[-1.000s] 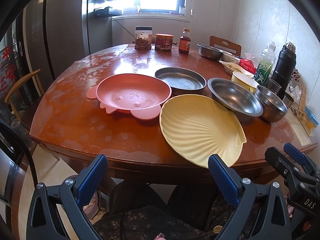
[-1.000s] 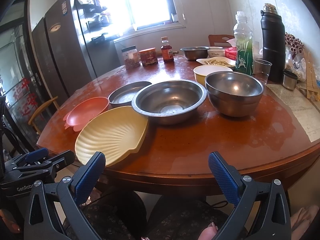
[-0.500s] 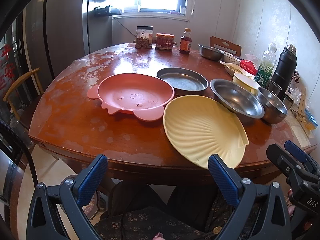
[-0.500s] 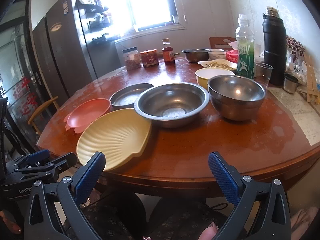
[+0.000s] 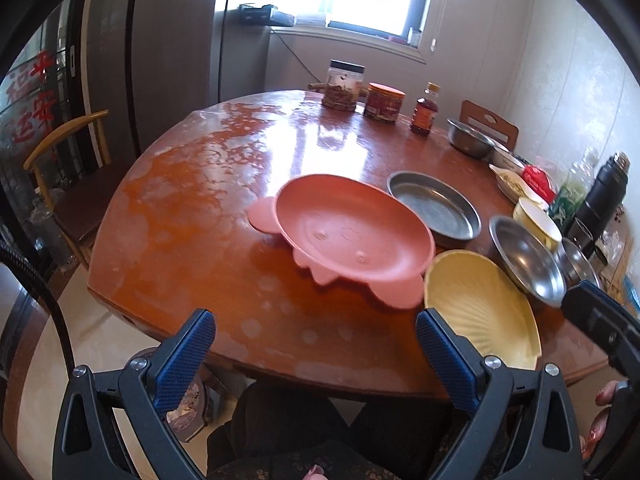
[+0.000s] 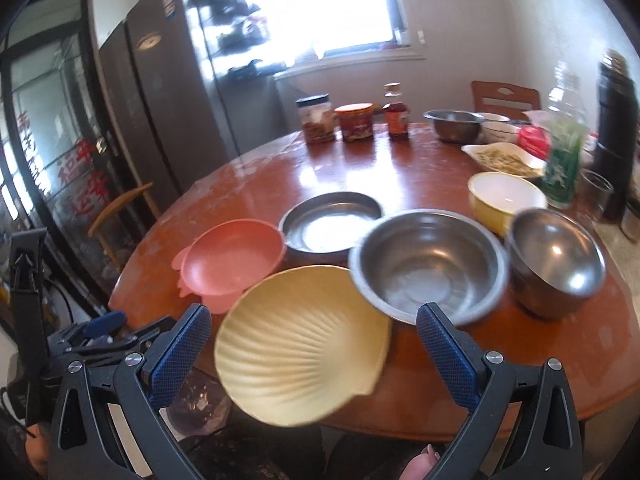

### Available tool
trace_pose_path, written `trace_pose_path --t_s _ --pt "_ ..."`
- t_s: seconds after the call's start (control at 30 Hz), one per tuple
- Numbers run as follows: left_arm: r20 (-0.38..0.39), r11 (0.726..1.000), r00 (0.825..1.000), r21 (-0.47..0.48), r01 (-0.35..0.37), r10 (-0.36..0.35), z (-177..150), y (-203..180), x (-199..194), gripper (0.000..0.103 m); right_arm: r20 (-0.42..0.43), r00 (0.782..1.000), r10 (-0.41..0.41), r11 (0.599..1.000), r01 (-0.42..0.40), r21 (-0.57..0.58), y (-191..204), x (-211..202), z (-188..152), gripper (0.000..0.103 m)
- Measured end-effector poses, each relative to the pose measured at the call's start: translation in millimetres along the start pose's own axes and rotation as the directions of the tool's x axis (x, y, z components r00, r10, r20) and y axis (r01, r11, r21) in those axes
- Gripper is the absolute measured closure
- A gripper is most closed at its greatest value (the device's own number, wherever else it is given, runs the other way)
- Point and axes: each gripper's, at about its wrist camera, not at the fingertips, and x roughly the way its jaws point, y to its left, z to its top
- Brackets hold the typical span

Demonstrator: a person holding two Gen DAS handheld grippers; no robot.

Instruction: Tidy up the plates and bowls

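A pink animal-shaped plate (image 5: 352, 232) (image 6: 234, 256) lies near the front of the round wooden table (image 5: 192, 200). Beside it sits a yellow shell-shaped plate (image 5: 480, 312) (image 6: 304, 344), jutting over the table's front edge. Behind these are a flat steel pan (image 5: 434, 204) (image 6: 330, 222), a wide steel bowl (image 5: 526, 260) (image 6: 428, 264), a deep steel bowl (image 6: 556, 260) and a yellow bowl (image 6: 506, 198). My left gripper (image 5: 312, 344) hangs open before the table edge, facing the pink plate. My right gripper (image 6: 312, 340) is open too, its fingers either side of the shell plate's image, holding nothing.
Jars (image 5: 346, 86) and a sauce bottle (image 5: 424, 112) stand at the far edge. A black flask (image 6: 616, 136), a green bottle (image 6: 564, 160), a glass and a dish of food crowd the right. A wooden chair (image 5: 60, 168) stands left, a fridge behind. A person's lap is below.
Both views have swung left and tilted. The pink plate now sits centred before the left gripper and the shell plate before the right. Both grippers remain open; no dish has moved.
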Motion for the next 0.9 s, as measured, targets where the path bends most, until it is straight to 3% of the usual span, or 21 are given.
trace_pose_path --t_s 0.2,0.47,0.53,0.6,0.67,0.8,0.9 --pt "-0.019 0.999 0.999 0.001 -0.033 0.033 27.9 20.2 15.0 0.002 -0.125 0.991 0.057 0.998 -0.058 -0.005 26.3 45.0 23.1 0.000" --pt "-0.086 0.999 0.995 -0.006 -0.045 0.045 64.2 48.0 49.9 0.002 -0.171 0.985 -0.011 0.999 0.006 -0.033 38.6 89.5 48.8 0.008" --pt "-0.104 0.999 0.994 0.006 -0.033 0.034 69.9 50.3 57.9 0.002 -0.206 0.979 -0.001 1.000 -0.004 -0.027 39.5 103.0 53.2 0.016" --pt "-0.113 1.000 0.993 0.016 -0.024 0.025 74.4 50.1 64.6 0.002 -0.235 0.972 0.000 0.999 -0.008 -0.033 38.8 114.3 54.9 0.035" --pt "-0.127 0.999 0.991 0.035 -0.024 0.028 78.9 48.6 71.8 0.002 -0.261 0.965 -0.027 0.999 0.014 -0.051 38.7 124.7 54.2 0.046" --pt "-0.163 0.998 0.986 0.058 -0.015 0.024 82.4 45.7 87.8 0.002 -0.293 0.956 -0.025 0.999 0.013 -0.042 35.7 137.9 52.6 0.055" --pt "-0.181 0.998 0.983 0.069 -0.005 0.017 82.3 42.9 95.9 0.009 -0.298 0.954 -0.046 0.998 0.028 -0.063 36.9 145.6 52.4 0.065"
